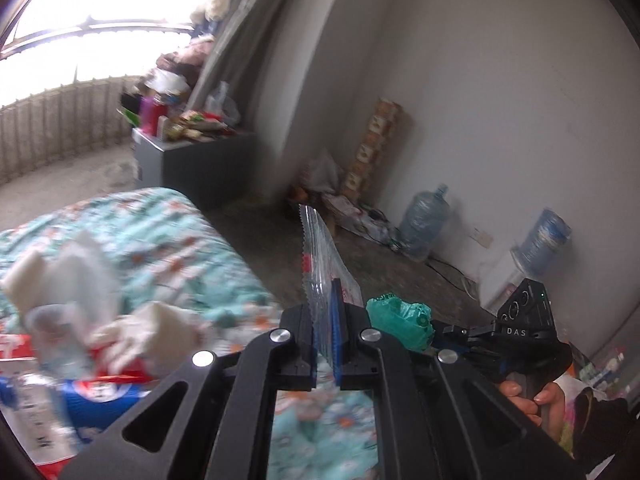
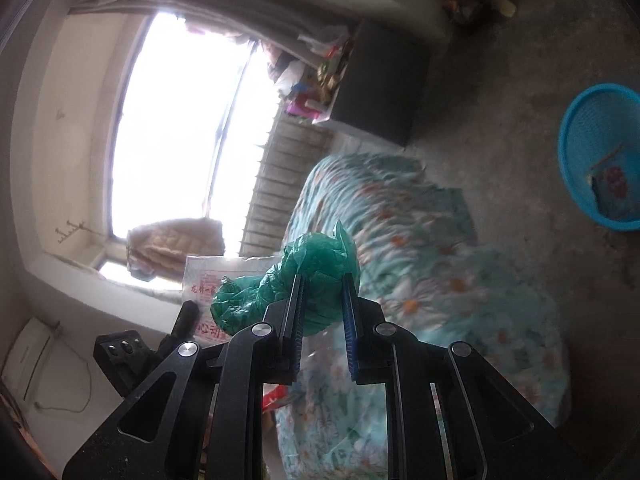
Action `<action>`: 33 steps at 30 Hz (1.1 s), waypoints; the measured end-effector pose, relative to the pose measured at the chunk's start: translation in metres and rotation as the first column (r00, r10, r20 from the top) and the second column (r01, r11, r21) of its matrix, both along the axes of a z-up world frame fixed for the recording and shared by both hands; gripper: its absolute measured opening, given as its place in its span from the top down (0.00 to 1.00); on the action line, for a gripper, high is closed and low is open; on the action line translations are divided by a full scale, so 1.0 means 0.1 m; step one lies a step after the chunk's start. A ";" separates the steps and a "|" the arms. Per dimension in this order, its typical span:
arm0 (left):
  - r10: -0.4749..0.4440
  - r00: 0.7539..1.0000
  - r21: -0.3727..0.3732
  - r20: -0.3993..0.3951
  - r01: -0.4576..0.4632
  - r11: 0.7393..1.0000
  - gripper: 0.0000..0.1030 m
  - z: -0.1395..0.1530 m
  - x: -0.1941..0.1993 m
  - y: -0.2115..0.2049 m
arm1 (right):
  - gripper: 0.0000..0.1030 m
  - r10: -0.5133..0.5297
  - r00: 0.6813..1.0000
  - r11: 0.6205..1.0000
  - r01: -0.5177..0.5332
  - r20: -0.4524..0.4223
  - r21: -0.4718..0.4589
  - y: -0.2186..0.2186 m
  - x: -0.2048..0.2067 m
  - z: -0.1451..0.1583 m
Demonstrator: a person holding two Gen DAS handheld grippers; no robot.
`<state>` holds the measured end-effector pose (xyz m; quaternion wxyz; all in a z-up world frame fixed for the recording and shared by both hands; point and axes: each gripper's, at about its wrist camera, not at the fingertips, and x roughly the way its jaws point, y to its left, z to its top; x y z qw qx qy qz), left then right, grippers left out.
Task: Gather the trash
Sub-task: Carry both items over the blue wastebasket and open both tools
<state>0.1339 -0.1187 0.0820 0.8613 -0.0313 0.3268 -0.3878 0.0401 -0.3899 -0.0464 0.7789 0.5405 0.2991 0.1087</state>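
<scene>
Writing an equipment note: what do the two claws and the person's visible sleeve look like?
Both claws, left and right, are matte black linkage frames with silver rivets and blue ribbed pads. The right claw's body carries white "DAS" lettering and a green light. The sleeve is dark.

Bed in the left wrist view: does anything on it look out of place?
Yes. Crumpled white tissues, a clear plastic cup and red and blue packaging lie strewn on the floral bedspread: litter on a bed. Motion blur hides finer detail.

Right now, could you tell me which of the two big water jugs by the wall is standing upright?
The nearer-to-corner water jug, left of the other in the left wrist view, stands upright with its neck up; the other jug lies tipped over.
</scene>
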 end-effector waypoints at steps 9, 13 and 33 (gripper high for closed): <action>-0.241 0.960 0.128 -0.144 0.259 0.957 0.95 -0.70 0.30 -1.85 | 0.84 -0.384 0.895 0.922 0.362 -0.225 -0.136 -1.16 -0.53 -0.63; -0.312 0.926 0.187 -0.212 0.352 0.917 0.95 -1.12 0.42 -2.58 | 0.81 -0.481 0.827 0.876 0.465 -0.292 -0.129 -1.56 -0.57 -1.02; -0.276 0.896 0.190 -0.349 0.356 0.915 0.43 -1.65 0.79 -3.03 | 0.43 -0.516 0.739 0.850 0.503 -0.433 -0.155 -1.94 -0.46 -1.91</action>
